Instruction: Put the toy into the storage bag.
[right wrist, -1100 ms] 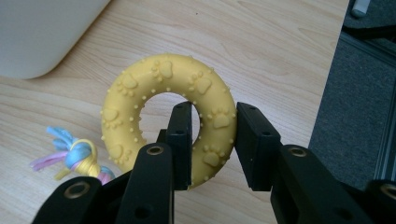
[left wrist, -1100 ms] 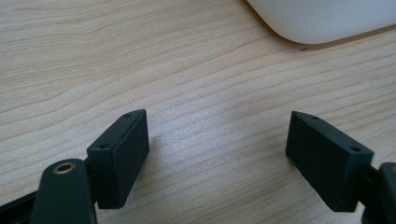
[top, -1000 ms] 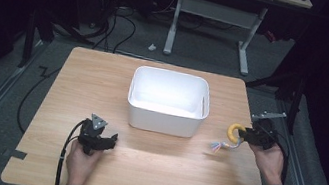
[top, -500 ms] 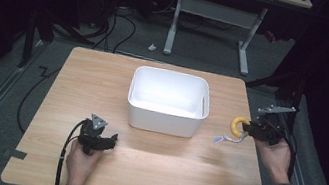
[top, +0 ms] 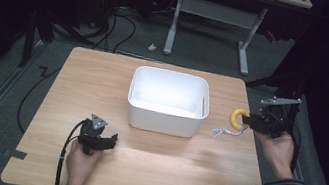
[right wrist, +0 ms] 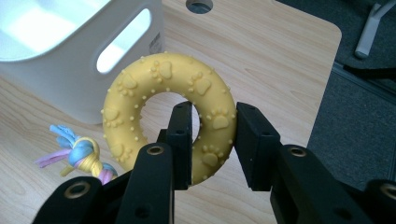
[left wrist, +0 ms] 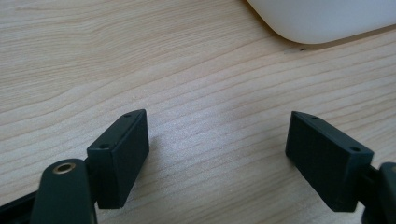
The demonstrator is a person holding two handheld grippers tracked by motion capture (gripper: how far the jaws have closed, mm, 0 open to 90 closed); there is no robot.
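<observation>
- Your left gripper (top: 111,140) is sitting low on the wooden table (top: 104,77), on your side of the white bin (top: 167,102) and off toward its left corner. Its jaws are spread wide with only bare wood between them.
- Your right gripper (right wrist: 212,140) is hanging to the right of the bin, lifted a little off the table. Its jaws are pinching one side of the yellow ring toy (right wrist: 168,109), one jaw inside the hole and one outside.
- The ring is looking like bumpy rubber with little paw prints. I am guessing it is light and a bit squishy, so it is not going to break. The bumps are helping it not slip.
- Pinching across the ring's wall like this looks like a good place to hold.
- A small rope knot (right wrist: 81,154) in blue, yellow and pink is hanging from the ring on the side near the bin. It is soft and floppy, so it may be swinging or catching on the bin's rim.
- The bin is looking empty, with a handle hole in the wall facing the ring. That wall is standing between the ring and the inside, so I think you are needing more height.
- Behind the bin, past the table, desk legs and cables are lying on the dark floor.
</observation>
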